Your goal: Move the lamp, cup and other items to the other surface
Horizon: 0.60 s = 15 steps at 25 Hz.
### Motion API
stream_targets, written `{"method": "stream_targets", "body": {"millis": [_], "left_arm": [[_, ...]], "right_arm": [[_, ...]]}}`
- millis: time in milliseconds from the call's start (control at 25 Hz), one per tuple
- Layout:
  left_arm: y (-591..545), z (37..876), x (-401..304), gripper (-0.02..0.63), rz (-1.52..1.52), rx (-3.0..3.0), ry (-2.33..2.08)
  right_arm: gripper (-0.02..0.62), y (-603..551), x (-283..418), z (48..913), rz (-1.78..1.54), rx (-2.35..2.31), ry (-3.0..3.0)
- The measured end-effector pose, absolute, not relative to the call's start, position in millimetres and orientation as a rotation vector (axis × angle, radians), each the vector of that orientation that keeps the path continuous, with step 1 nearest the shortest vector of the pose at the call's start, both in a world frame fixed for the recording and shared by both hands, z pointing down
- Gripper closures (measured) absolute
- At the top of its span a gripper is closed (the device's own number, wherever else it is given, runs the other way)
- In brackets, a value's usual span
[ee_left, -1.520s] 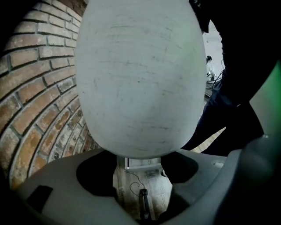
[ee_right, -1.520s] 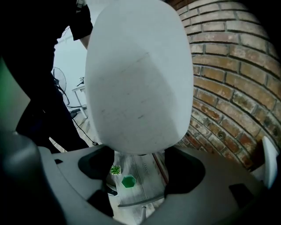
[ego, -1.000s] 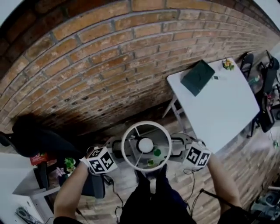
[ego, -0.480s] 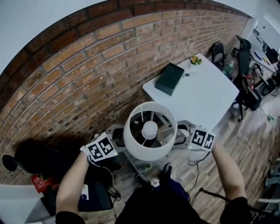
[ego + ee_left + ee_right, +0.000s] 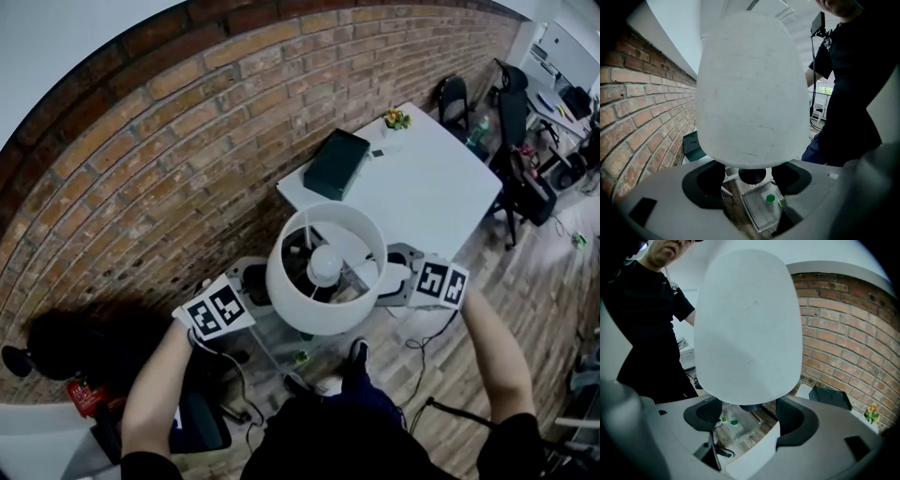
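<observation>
A lamp with a round white shade [image 5: 326, 267] hangs in the air in front of me, its bulb showing from above in the head view. My left gripper [image 5: 255, 286] and right gripper [image 5: 398, 281] hold it from opposite sides under the shade. In the left gripper view the shade [image 5: 747, 89] fills the middle and the left gripper [image 5: 751, 180] has its dark pads on either side of the dark stem. The right gripper [image 5: 747, 411] grips the same stem below the shade [image 5: 747, 324]. The lamp's base is hidden.
A white table [image 5: 422, 187] stands just beyond the lamp, with a dark green box [image 5: 336, 164] and a small yellow-green item [image 5: 397, 119] on it. Black chairs [image 5: 514, 122] stand to its right. A brick wall [image 5: 141, 178] runs along the left. A clear tray [image 5: 764, 206] with green pieces lies below.
The lamp has been carried, still held by both grippers, toward the white table, which now lies closer and more central. The view has swung to the right.
</observation>
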State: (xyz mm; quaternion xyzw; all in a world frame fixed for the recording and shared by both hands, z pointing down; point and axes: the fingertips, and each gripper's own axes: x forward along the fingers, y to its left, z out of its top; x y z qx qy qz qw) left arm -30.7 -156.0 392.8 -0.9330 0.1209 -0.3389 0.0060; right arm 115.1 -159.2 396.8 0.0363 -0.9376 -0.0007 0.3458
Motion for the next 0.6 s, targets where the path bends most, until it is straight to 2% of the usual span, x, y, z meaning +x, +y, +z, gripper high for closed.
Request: {"method": "stream_targets", "body": {"millis": [600], "left_arm": [[-234.8, 404.7, 88.3, 0.304, -1.096, -2.94, 0.498]], "right_arm": [[0.235, -249.3, 233.2, 390.6, -0.026, 0.004, -2.445]]}}
